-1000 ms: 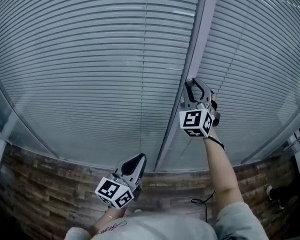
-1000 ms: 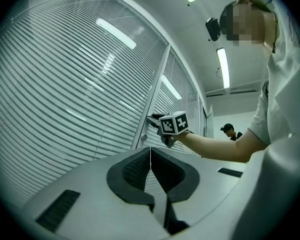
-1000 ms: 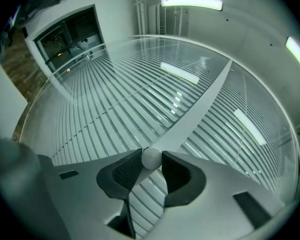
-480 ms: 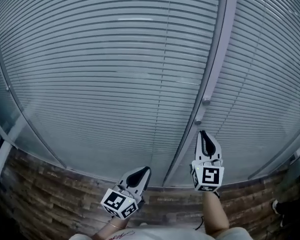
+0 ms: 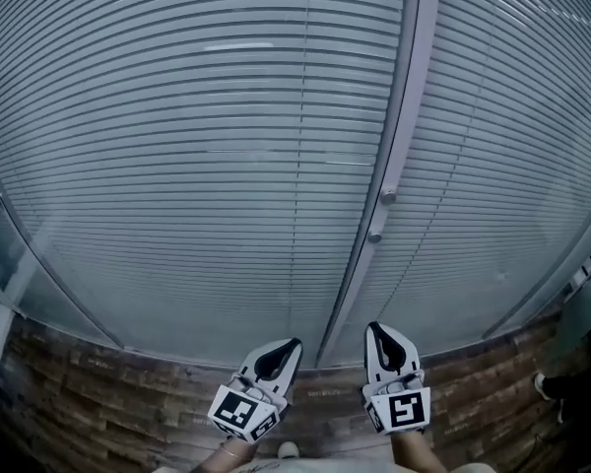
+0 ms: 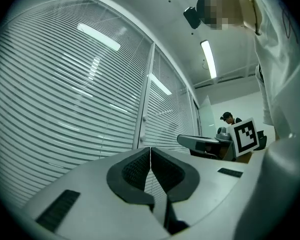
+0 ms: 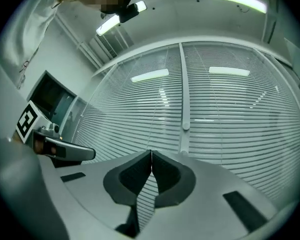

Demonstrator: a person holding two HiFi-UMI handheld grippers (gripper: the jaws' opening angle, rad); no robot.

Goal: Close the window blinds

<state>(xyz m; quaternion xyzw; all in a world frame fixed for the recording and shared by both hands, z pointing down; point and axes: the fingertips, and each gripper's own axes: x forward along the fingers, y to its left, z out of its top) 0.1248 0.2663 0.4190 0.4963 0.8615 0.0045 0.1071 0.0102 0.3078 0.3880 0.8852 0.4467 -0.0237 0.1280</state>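
While both tools hover low in front of the glass, the window blinds (image 5: 197, 146) hang lowered across two panes. Their slats lie close together all the way down to a band of brown planks (image 5: 98, 402) beneath. A pale upright post (image 5: 402, 116) divides the panes, and two small round knobs (image 5: 387, 196) sit on it, one above the other. The left tool (image 5: 294, 343) points at the foot of the left pane, just left of the post, with its jaws pressed together and nothing in them. The right tool (image 5: 376, 327) stands just right of the post's foot, well below the knobs. Its jaws have just been closing and meet tip to tip, empty. Neither tool touches the blinds. From the left tool's side, a person in a cap (image 6: 229, 118) shows beyond the right tool's marker cube (image 6: 246, 136).
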